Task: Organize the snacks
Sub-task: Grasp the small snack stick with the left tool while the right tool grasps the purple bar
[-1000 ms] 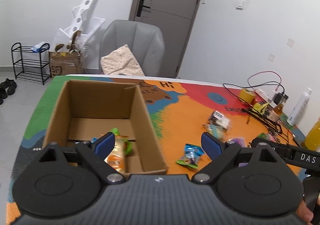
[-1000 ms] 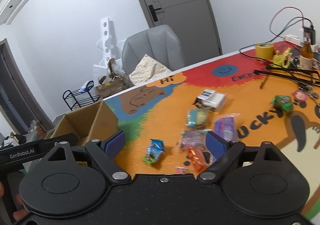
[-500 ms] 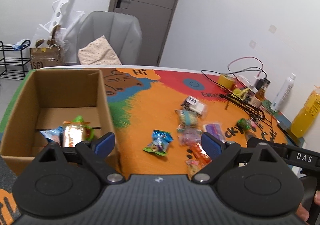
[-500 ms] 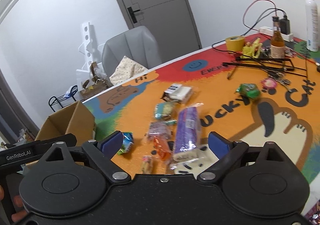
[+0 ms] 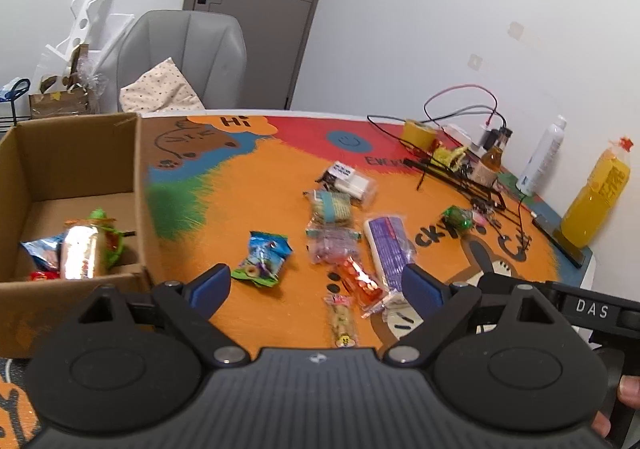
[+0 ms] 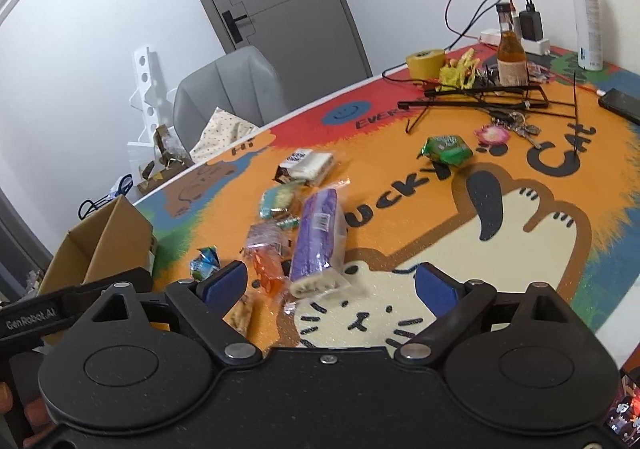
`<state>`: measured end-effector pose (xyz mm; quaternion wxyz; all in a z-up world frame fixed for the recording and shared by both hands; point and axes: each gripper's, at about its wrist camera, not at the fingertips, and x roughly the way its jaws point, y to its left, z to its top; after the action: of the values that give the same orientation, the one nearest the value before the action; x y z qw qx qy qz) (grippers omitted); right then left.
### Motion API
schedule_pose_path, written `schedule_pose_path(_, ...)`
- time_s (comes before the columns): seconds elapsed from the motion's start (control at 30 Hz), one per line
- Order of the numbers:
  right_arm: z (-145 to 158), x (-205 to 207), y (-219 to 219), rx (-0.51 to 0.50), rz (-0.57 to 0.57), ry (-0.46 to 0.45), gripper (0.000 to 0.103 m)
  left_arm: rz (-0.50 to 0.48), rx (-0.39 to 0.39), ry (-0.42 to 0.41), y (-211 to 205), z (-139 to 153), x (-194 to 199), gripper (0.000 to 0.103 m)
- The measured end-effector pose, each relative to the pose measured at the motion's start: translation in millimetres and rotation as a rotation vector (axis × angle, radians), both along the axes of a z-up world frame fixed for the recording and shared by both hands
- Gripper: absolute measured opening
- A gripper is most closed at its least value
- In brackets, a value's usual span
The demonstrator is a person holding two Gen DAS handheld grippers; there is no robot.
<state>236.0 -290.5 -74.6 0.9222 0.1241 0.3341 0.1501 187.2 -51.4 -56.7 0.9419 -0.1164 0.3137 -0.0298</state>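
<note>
Clearly "DAS" on right gripper (image 5: 592, 309), "GenRobot.AI" on left gripper (image 6: 32, 323), "Hi" on mat (image 5: 236, 122)

Left gripper (image 5: 316, 287): matte black housing, two round discs, ribbed grey centre panel, silver screws at finger pivots. Fingers black with blue pads (image 5: 210, 287). Right gripper (image 6: 330, 283): same black build, speckled finish, blue pads (image 6: 224, 283), silver pivot screws, one small centre screw. White lettering "DAS" on one side bar, "GenRobot.AI" on other. Fingertips of person's hand (image 5: 628, 397) visible at edge.
</note>
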Motion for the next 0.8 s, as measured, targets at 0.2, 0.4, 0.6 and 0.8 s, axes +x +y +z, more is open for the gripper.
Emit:
schedule_pose_path(0.2,-8,5,1,-0.008,0.009,0.015,0.083,-0.012,-0.015,0.04,-7,-17,11,0.082)
schedule_pose_path(0.4,-17,15,2,0.003,0.003,0.026,0.072,-0.031,-0.029,0.085,-15,-34,26,0.064)
schedule_pose_path(0.6,-23,28,6,0.026,0.005,0.023,0.069,-0.053,-0.021,0.132,-26,-57,41,0.052)
schedule_pose_path(0.8,-35,49,24,0.035,0.007,0.03,0.064,-0.049,-0.012,0.137,-24,-67,52,0.016)
